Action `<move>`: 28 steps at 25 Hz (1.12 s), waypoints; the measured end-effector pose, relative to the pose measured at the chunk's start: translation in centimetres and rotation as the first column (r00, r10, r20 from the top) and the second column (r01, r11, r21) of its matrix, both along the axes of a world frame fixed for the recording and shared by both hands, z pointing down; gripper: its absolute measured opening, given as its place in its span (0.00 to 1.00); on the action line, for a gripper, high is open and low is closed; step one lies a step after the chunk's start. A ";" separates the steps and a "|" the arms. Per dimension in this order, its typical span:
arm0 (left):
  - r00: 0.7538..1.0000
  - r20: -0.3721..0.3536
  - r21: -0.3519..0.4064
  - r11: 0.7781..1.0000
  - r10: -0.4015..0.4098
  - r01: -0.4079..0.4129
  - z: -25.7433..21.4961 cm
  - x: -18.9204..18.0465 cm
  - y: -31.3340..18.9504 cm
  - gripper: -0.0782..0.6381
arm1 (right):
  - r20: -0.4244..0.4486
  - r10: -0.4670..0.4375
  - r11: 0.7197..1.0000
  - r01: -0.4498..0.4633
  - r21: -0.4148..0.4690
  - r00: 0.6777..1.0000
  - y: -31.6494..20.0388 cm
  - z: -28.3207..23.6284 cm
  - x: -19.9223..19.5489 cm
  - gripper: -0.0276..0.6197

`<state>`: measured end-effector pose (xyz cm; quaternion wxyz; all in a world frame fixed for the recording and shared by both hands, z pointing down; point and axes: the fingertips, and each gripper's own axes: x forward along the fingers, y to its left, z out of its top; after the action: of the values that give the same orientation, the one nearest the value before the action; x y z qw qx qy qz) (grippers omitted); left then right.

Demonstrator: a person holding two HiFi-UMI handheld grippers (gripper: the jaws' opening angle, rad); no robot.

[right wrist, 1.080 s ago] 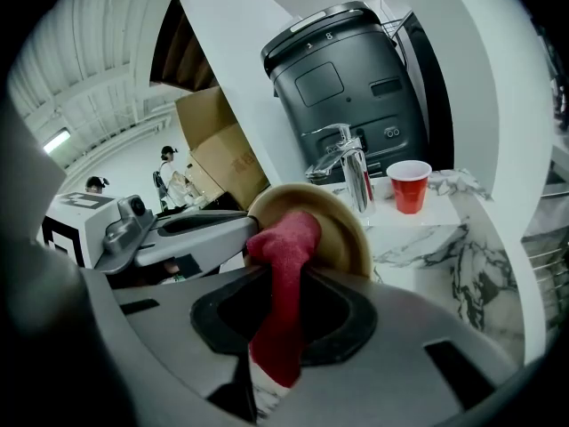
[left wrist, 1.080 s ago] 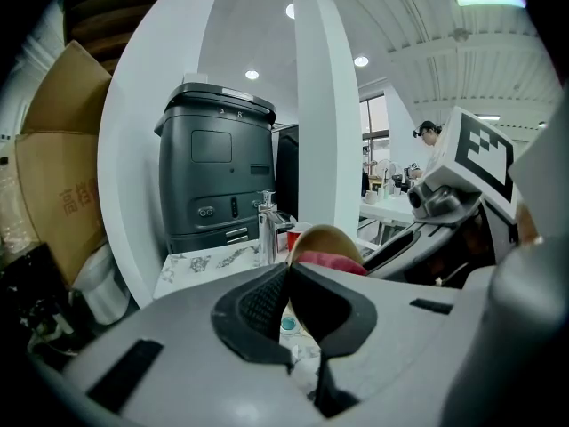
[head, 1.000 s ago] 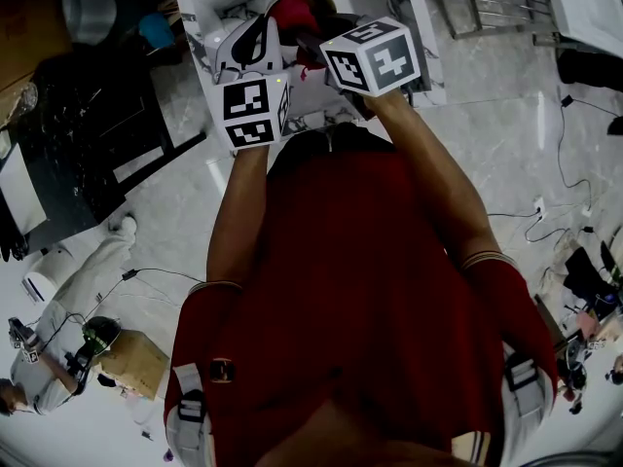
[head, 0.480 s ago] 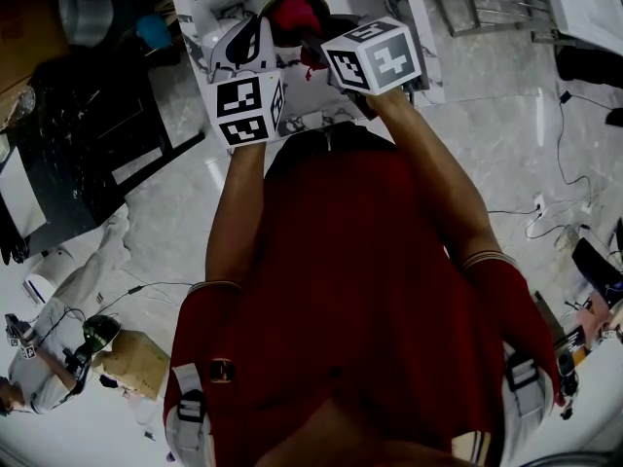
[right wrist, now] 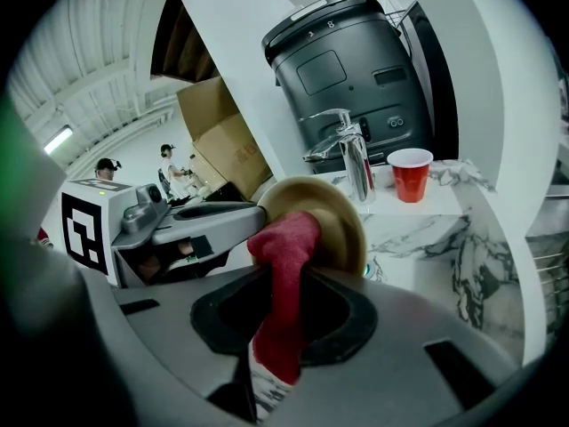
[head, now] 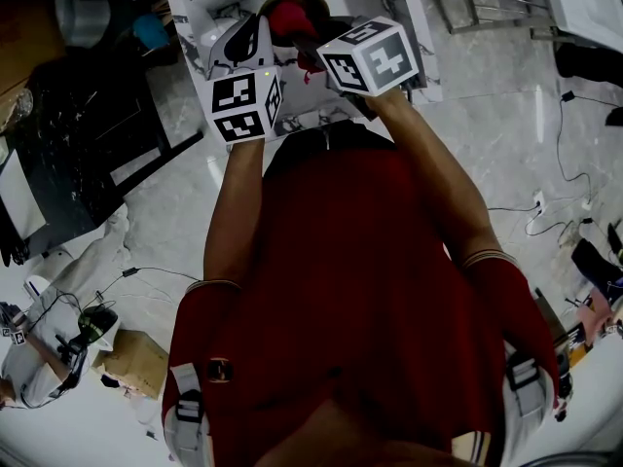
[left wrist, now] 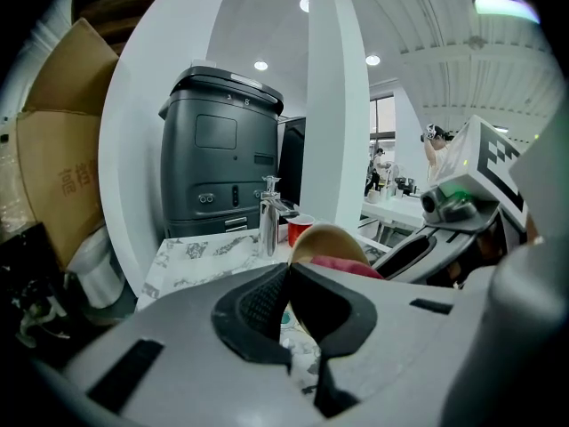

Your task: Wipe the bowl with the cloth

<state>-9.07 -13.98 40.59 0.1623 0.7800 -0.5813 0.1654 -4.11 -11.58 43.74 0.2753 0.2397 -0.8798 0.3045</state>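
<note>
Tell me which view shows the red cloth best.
The right gripper view: the red fabric cloth stands whole between the right tool's jaws, pressed against the tan round bowl. The left gripper view shows a sliver over the bowl's rim; the head view, a small red patch.

The person wears a dark red short-sleeved shirt (head: 360, 290). Its sleeve cuffs (head: 487, 258) have pale striped trim (three and eight o'clock). Grey buckled shoulder straps (head: 192, 407) sit at seven and four. The grey-shelled, black-padded left gripper (left wrist: 286, 274) and right gripper (right wrist: 283, 274) each bear a white cube with black square markers (head: 243, 107).
</note>
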 end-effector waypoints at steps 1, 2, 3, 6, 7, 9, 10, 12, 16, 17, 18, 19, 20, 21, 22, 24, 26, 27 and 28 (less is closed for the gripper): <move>1.000 -0.003 -0.002 1.000 0.000 0.000 0.1 0.1 0.0 0.13 | 0.004 -0.004 1.000 0.004 0.004 1.000 0.0 0.0 0.0 0.17; 1.000 -0.008 -0.005 1.000 0.000 0.000 0.1 0.1 -0.1 0.13 | 0.007 -0.006 1.000 0.006 0.009 1.000 0.0 -0.1 0.0 0.17; 1.000 -0.015 -0.008 1.000 -0.001 0.001 0.2 0.2 -0.1 0.13 | 0.009 -0.006 1.000 0.006 0.014 1.000 0.0 -0.2 0.0 0.17; 0.999 -0.034 -0.019 1.000 -0.008 0.008 0.4 0.2 -0.2 0.13 | 0.009 -0.003 0.999 0.003 0.032 1.000 -0.2 -0.4 0.3 0.17; 0.999 -0.038 -0.024 1.000 -0.011 0.010 0.6 0.1 -0.2 0.13 | 0.008 -0.002 0.999 0.002 0.039 1.000 -0.2 -0.5 0.4 0.17; 0.999 -0.047 -0.036 0.999 -0.016 0.015 0.9 0.1 -0.3 0.13 | 0.004 -0.006 0.998 0.006 0.057 1.000 -0.4 -0.7 0.7 0.17; 0.998 -0.053 -0.045 0.999 -0.020 0.017 1.1 0.1 -0.3 0.13 | -0.001 -0.010 0.998 0.010 0.067 1.000 -0.4 -0.7 0.8 0.17; 0.997 -0.066 -0.064 0.998 -0.028 0.024 1.6 0.0 -0.3 0.13 | -0.015 -0.019 0.996 0.021 0.089 1.000 -0.5 -0.8 1.1 0.17; 0.995 -0.088 -0.103 0.994 -0.046 0.037 2.8 -0.2 -0.4 0.13 | -0.025 -0.031 0.992 0.034 0.124 0.999 -0.6 -0.9 1.5 0.17; 0.994 -0.094 -0.113 0.993 -0.050 0.039 3.1 -0.3 -0.5 0.13 | -0.025 -0.033 0.991 0.036 0.132 0.999 -0.6 -1.0 1.6 0.17; 0.993 -0.101 -0.125 0.991 -0.053 0.040 3.4 -0.4 -0.5 0.13 | -0.025 -0.035 0.989 0.038 0.140 0.999 -0.7 -1.0 1.7 0.17; 0.993 -0.109 -0.138 0.990 -0.056 0.040 3.7 -0.4 -0.5 0.13 | -0.026 -0.037 0.988 0.040 0.148 0.999 -0.7 -1.1 1.8 0.17; 0.991 -0.117 -0.152 0.988 -0.057 0.039 4.0 -0.4 -0.6 0.13 | -0.026 -0.039 0.987 0.042 0.156 0.999 -0.8 -1.1 1.9 0.17; 0.990 -0.126 -0.166 0.985 -0.059 0.038 4.3 -0.4 -0.7 0.13 | -0.026 -0.040 0.986 0.044 0.162 0.999 -0.8 -1.1 2.0 0.17; 0.989 -0.132 -0.178 0.983 -0.061 0.036 4.6 -0.4 -0.8 0.13 | -0.027 -0.041 0.985 0.045 0.167 0.999 -0.9 -1.1 2.1 0.17; 0.988 -0.140 -0.200 0.979 -0.064 0.035 5.2 -0.3 -1.0 0.13 | -0.029 -0.041 0.984 0.046 0.173 0.999 -1.1 -1.0 2.4 0.17; 0.987 -0.148 -0.223 0.974 -0.066 0.031 5.8 -0.3 -1.3 0.13 | -0.031 -0.038 0.984 0.043 0.175 0.999 -1.4 -0.8 2.6 0.17; 0.986 -0.154 -0.236 0.971 -0.066 0.028 6.1 -0.3 -1.4 0.13 | -0.031 -0.036 0.984 0.041 0.175 0.999 -1.5 -0.7 2.7 0.17; 0.985 -0.161 -0.250 0.968 -0.066 0.024 6.5 -0.3 -1.5 0.13 | -0.031 -0.033 0.984 0.038 0.175 0.999 -1.6 -0.7 2.8 0.17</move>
<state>-9.33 -15.44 47.13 0.3105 0.7513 -0.5581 0.1664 -1.27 -13.15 43.08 0.2707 0.2517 -0.9033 0.2176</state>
